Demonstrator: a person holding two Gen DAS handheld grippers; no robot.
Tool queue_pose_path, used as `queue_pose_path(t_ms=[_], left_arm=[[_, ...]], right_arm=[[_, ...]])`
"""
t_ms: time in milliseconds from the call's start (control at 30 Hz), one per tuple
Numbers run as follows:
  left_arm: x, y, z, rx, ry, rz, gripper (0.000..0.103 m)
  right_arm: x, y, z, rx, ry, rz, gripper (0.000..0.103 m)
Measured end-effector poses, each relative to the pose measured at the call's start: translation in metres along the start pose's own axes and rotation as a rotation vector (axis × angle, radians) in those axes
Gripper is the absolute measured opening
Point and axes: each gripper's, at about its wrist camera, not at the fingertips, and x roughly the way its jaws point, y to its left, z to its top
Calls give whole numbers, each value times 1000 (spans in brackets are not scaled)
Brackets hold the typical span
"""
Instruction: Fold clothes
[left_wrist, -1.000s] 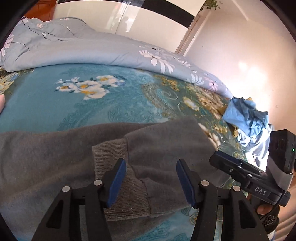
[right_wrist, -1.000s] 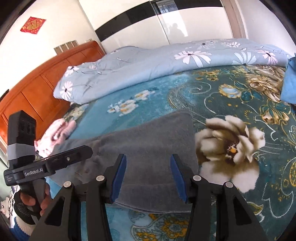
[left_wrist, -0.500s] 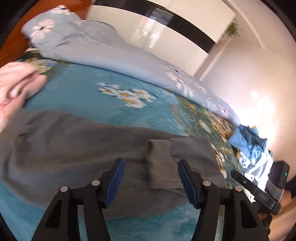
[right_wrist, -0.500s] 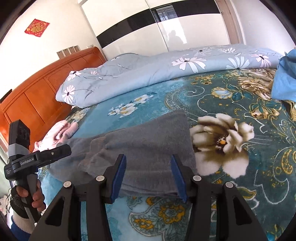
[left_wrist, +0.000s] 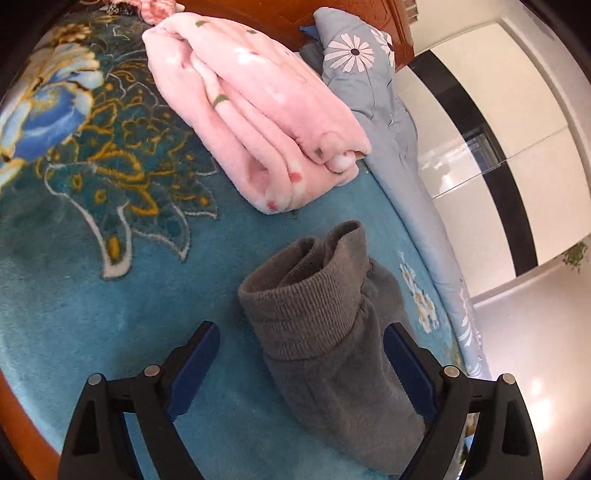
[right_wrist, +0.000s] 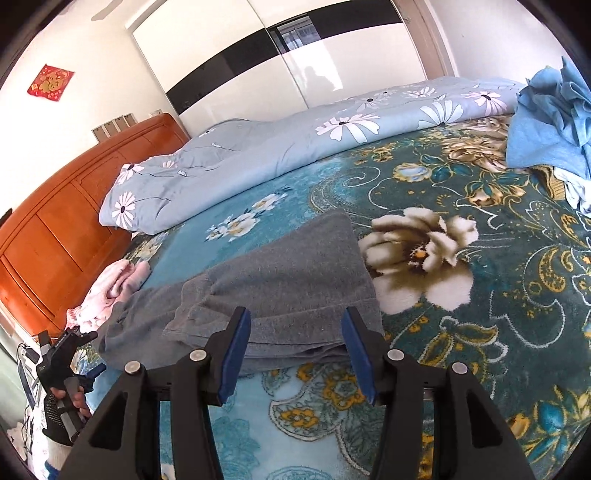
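Observation:
A grey sweater (right_wrist: 291, 280) lies folded lengthwise on the teal flowered bed blanket (right_wrist: 480, 332). Its ribbed collar end (left_wrist: 314, 291) shows in the left wrist view, standing up slightly. My left gripper (left_wrist: 301, 362) is open and empty, its jaws on either side of the collar end and just short of it; it also shows in the right wrist view (right_wrist: 70, 354) at the sweater's left end. My right gripper (right_wrist: 295, 339) is open and empty, hovering at the sweater's near hem edge.
A folded pink fleece garment (left_wrist: 258, 110) lies beyond the collar, near the wooden headboard (right_wrist: 66, 221). A light-blue flowered duvet (right_wrist: 295, 136) runs along the bed's far side. A pile of blue clothes (right_wrist: 546, 118) sits at the far right.
My left gripper has swung left along the sweater from the cuff to the collar end, bringing the pink garment into view. My right gripper has pulled back slightly and stays open.

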Motion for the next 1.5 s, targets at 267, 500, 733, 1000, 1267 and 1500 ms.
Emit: queue_pose_path(t_ms=[267, 500, 733, 1000, 1267, 1500], left_arm=[[0, -13, 3, 57, -45, 5, 27], [-33, -112, -3, 273, -110, -97, 22], [-34, -272, -55, 569, -83, -331, 22], [46, -374, -195, 780, 184, -412, 22], [105, -357, -301, 827, 432, -307, 21], [112, -343, -304, 787, 640, -389, 44]], right_arm=[[1, 6, 2, 12, 14, -3, 54], [-4, -10, 4, 59, -8, 24, 54], [-16, -39, 6, 93, -33, 43, 54], [-37, -75, 5, 122, -67, 13, 54], [-46, -107, -6, 153, -43, -32, 54], [-38, -103, -3, 166, -35, -17, 54]])
